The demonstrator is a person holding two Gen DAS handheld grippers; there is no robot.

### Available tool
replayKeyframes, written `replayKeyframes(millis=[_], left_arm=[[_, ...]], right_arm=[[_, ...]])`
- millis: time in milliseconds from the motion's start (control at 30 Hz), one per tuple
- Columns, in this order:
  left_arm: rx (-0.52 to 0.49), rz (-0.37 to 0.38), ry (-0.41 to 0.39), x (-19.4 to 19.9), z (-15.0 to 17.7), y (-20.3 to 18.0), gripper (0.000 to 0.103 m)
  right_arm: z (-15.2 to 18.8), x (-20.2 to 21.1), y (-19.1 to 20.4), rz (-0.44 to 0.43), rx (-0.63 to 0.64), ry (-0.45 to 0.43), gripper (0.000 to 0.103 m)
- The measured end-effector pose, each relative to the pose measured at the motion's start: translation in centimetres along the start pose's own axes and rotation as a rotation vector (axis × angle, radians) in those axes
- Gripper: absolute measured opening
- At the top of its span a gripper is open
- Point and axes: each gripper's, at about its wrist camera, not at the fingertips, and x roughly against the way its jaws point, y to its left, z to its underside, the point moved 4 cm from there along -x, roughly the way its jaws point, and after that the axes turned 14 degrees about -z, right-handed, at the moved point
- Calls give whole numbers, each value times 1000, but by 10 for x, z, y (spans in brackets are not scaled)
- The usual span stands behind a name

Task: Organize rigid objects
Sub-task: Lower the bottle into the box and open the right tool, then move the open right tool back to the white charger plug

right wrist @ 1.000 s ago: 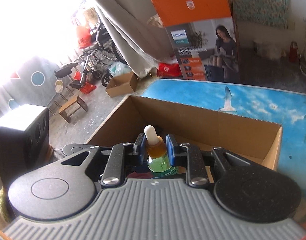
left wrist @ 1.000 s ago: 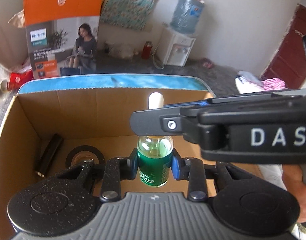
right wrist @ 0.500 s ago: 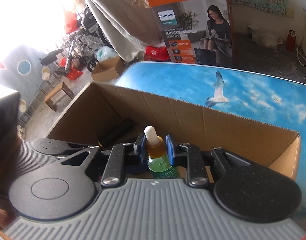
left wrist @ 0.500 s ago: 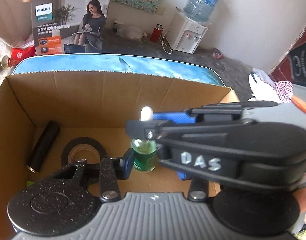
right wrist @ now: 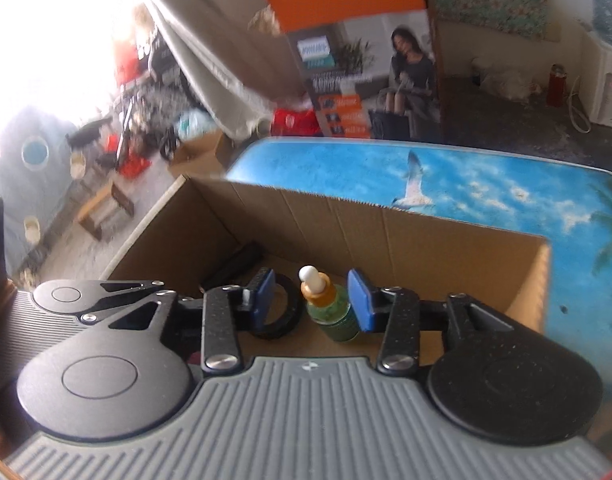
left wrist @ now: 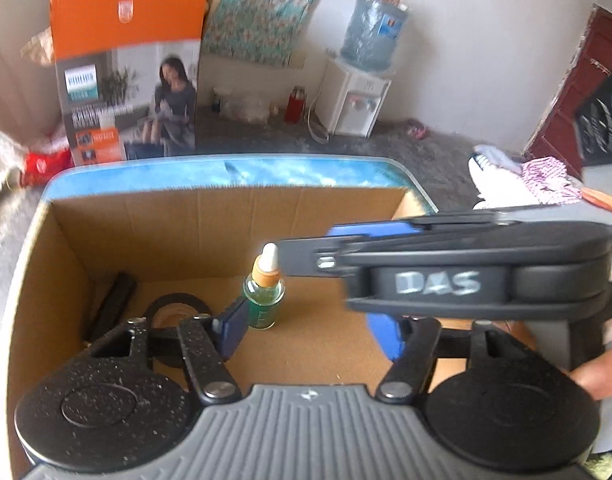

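Observation:
A small green dropper bottle point(left wrist: 263, 296) with an orange collar and white bulb stands upright on the floor of an open cardboard box point(left wrist: 226, 208). My left gripper point(left wrist: 308, 332) is open and its jaws are opening; the bottle stands just past its left pad, and neither pad presses on it. My right gripper point(right wrist: 312, 300) reaches in from the right, and its jaws are opening too. In the right wrist view the bottle point(right wrist: 326, 312) stands between its blue pads with a gap on each side.
Also in the box lie a black tape roll point(left wrist: 174, 308) and a dark stick-shaped object point(left wrist: 112, 312) by the left wall. The box sits on a blue seagull-print table point(right wrist: 486, 184). An orange printed carton point(left wrist: 126, 68) stands behind. A hand point(left wrist: 598, 376) holds the right gripper.
Both grippers were shut on the bottle a second ago. The left one opened first, then the right, and the bottle now stands free on the box floor.

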Motion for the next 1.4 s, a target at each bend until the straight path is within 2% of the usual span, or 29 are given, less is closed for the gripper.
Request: replayKeyframes(millis=[133,233,367,500,633,867,1133,1233,1333,1400], left_arm=[[-52,-28,-97,44,15,-4,79],[-89,-10,-131,75,34,-6,86],[-123,20,-141,106,64,-10,89],[-129,62,-119,128,96,-8,90],[-131,65,-92,141,125,-1,90],[-152,-10,-100,140,172,2,90],[-203,-76,-136,116,194,-16,89],[-215,-78,-148,108,195,-19,84],[-199,-65,-135,97,194,-19,74],[-190,-59,-120,89,193,-19,67]], right_arm=[[23,50,25,30,-4,-105,55],[49,85,45,28,-10,-171,63],[89,120,66,2,-41,-236,72],[129,142,81,-12,-93,-255,73],[163,155,97,-12,-114,-249,74],[208,149,110,-23,-162,-197,77],[225,109,100,-57,-245,-118,77],[221,97,94,-68,-261,-109,77],[218,89,89,-83,-283,-109,75],[216,83,86,-95,-295,-106,69]])
